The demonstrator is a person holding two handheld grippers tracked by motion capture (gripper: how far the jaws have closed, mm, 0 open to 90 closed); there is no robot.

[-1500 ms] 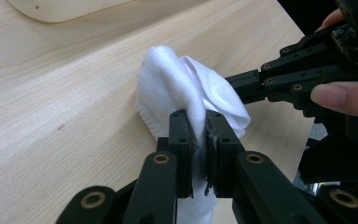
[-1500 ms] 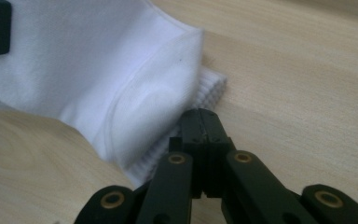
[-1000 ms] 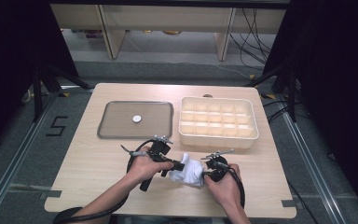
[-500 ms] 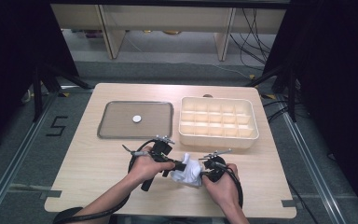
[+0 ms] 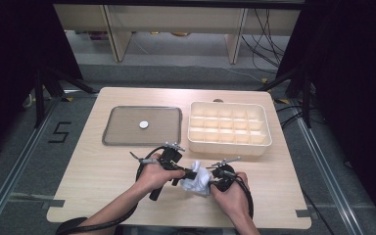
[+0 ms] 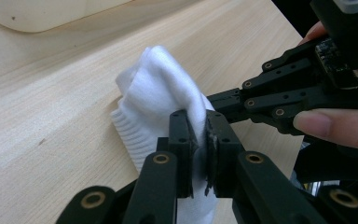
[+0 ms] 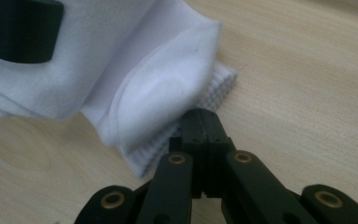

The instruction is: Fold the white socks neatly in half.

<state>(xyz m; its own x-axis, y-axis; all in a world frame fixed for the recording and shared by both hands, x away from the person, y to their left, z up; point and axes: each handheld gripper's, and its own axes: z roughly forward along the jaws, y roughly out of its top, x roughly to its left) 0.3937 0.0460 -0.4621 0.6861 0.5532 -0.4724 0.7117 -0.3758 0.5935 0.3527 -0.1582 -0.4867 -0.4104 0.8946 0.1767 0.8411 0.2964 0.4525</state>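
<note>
A white sock (image 5: 198, 180) lies bunched on the wooden table near its front edge, between the person's two hands. My left gripper (image 5: 188, 175) comes in from the left and is shut on a fold of the sock (image 6: 161, 93), with fabric pinched between its pads (image 6: 198, 126). My right gripper (image 5: 209, 177) comes in from the right with its jaws pressed fully together (image 7: 200, 114). Its tips rest against the sock's ribbed cuff (image 7: 223, 77), and I see no fabric between them. The rest of the sock (image 7: 154, 84) bulges just beyond those tips.
A grey flat tray (image 5: 122, 137) with a small white disc (image 5: 143, 125) sits at the back left of the table. A cream box (image 5: 227, 147) divided into several compartments stands at the back right. Black cables loop around both hands.
</note>
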